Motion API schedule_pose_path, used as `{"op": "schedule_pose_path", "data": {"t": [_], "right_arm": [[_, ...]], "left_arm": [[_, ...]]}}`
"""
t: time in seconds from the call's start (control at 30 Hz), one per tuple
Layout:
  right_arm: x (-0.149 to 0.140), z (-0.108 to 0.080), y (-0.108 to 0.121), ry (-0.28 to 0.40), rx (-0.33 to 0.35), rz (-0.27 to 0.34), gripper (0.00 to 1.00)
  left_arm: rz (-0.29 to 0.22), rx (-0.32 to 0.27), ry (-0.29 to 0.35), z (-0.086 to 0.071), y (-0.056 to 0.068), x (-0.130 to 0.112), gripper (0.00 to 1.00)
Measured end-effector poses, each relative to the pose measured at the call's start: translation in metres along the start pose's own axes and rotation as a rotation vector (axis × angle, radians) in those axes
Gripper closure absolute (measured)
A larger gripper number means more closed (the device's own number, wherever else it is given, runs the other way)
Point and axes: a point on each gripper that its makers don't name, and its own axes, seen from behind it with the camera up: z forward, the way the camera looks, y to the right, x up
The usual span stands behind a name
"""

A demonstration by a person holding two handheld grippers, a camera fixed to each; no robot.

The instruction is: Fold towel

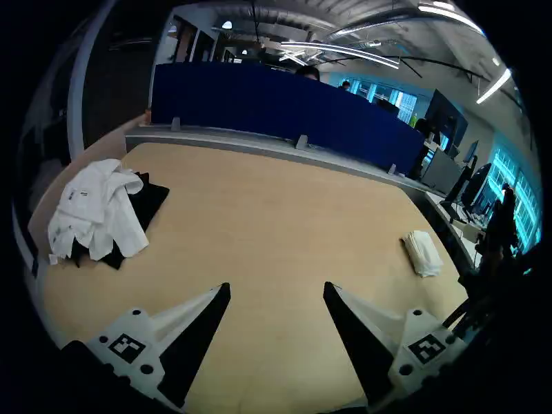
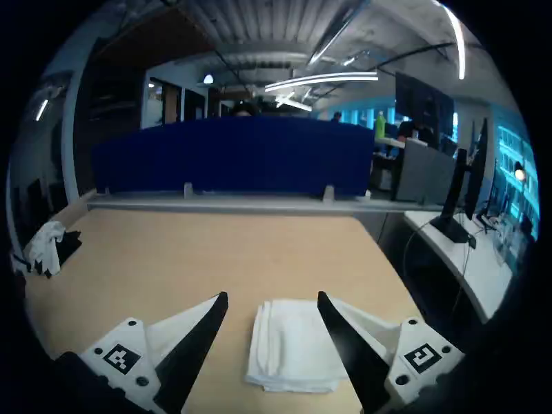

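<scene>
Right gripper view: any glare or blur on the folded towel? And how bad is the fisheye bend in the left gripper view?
Right gripper view: the folded towel reads clearly, evenly lit, no glare; the ceiling light strips blow out to white. Left gripper view: strong fisheye bend, the blue partition bows; the white clothes pile is bright but keeps its folds.

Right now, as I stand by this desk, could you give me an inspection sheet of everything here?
Surface: light wooden table, bare in the middle.
Job's things: folded white towel near the right edge.
Clutter: heap of white and black cloth at the left end.
Grippers: left gripper open over bare wood; right gripper open, fingers either side of the towel.
Cables: nothing seen on the table.
Surroundings: blue divider; monitors on the next desk.
</scene>
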Motion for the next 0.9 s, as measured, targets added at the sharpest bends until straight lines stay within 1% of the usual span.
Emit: {"op": "schedule_pose_path", "data": {"t": [0.1, 0.3, 0.4, 0.5, 0.6, 0.7, 0.9], "right_arm": [[0.026, -0.016, -0.013, 0.076, -0.017, 0.007, 0.0], [0.065, -0.045, -0.052, 0.184, 0.019, 0.004, 0.0], [0.078, -0.055, -0.06, 0.232, 0.009, 0.011, 0.0], [0.085, -0.063, -0.067, 0.271, 0.0, 0.017, 0.0], [0.082, -0.063, -0.074, 0.265, 0.003, 0.017, 0.0], [0.08, -0.063, -0.077, 0.248, 0.007, 0.01, 0.0], [0.088, -0.066, -0.086, 0.251, 0.003, 0.01, 0.0]], "left_arm": [[0.007, 0.002, 0.033, 0.002, -0.002, 0.009, 0.0], [0.024, -0.005, 0.095, 0.006, -0.003, 0.029, 0.0], [0.028, -0.007, 0.132, 0.007, -0.002, 0.039, 0.0], [0.028, -0.01, 0.163, 0.008, -0.001, 0.048, 0.0], [0.03, -0.008, 0.19, 0.01, -0.002, 0.056, 0.0], [0.042, 0.002, 0.233, 0.007, -0.004, 0.068, 0.0], [0.084, 0.017, 0.334, 0.006, -0.007, 0.099, 0.0]]}}
